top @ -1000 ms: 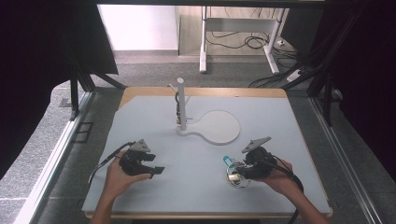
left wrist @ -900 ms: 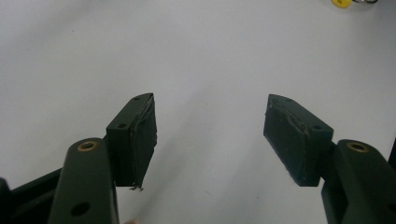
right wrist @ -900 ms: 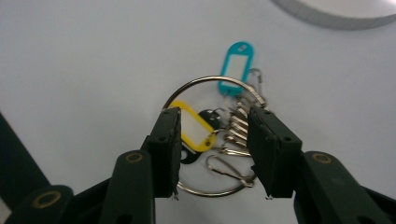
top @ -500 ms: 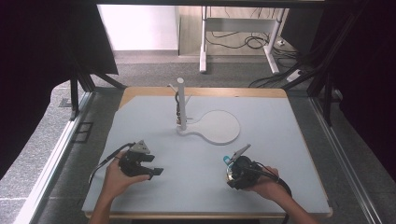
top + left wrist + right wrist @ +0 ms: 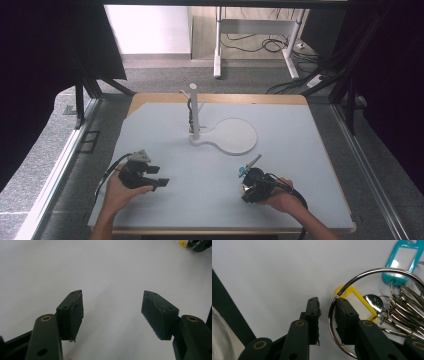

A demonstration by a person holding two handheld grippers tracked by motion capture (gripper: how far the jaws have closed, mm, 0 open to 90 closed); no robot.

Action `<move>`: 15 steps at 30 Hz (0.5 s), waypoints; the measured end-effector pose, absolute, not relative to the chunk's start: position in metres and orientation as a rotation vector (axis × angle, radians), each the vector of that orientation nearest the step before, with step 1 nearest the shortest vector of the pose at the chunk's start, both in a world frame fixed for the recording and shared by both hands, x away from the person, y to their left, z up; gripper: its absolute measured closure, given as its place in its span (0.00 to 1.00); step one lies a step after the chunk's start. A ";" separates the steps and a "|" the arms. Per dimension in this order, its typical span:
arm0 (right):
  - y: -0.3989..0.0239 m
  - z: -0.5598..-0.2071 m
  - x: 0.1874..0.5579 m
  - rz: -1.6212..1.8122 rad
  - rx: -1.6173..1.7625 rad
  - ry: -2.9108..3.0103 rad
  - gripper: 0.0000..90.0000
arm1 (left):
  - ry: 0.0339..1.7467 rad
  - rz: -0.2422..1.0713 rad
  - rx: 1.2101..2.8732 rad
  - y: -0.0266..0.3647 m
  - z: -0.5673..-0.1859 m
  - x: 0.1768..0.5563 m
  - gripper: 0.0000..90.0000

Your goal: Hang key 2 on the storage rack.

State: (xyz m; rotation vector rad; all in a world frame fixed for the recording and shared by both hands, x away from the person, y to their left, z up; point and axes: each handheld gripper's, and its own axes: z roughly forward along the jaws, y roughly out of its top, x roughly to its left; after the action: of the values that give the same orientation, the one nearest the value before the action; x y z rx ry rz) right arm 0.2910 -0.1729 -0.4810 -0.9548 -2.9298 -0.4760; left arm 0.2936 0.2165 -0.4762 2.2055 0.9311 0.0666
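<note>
Keys on a big metal ring (image 5: 372, 315) lie flat on the pale worktop (image 5: 280, 130), near its front edge on the person's right side, and the right gripper (image 5: 327, 312) is right down on them. From the right gripper view, the ring's wire runs through the narrow gap between the two black jaws: one jaw sits inside the ring over the yellow tag (image 5: 362, 302), the other stands just outside the ring on bare worktop. Those jaws have just been closing, with the ring between them; a sliver of gap is left, so I cannot say the pads are pressing the wire yet. A teal tag (image 5: 399, 262) lies farther along the ring, and a fan of silver keys (image 5: 404, 320) spreads beside the yellow one.

Up in the high view the right gripper (image 5: 248, 181) tips down toward the worktop with the person's right hand (image 5: 280, 199) wrapped behind it. Over on the other side the left gripper (image 5: 152, 176) rests low on the worktop in the left hand (image 5: 120, 192), well apart from the keys. In the left gripper view, its jaws stand wide, released, nothing between the pads (image 5: 76, 312).

At the middle of the worktop a white stand (image 5: 194, 112) rises upright from a round base plate (image 5: 235, 136).
</note>
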 end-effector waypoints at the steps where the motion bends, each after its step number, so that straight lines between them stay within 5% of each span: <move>1: -0.172 -0.481 0.292 -0.476 -0.958 -2.929 0.85 | 0.925 0.069 2.210 0.218 -0.475 0.293 0.38; 15: -0.176 -0.478 0.299 -0.476 -1.004 -2.882 0.97 | 0.916 0.097 2.243 0.218 -0.478 0.291 0.38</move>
State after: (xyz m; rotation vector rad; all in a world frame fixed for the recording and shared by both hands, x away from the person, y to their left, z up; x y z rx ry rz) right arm 0.2989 -0.1764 -0.4777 -1.0044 -2.8823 -0.4756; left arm 0.2915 0.2181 -0.4776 2.2430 0.9156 0.0965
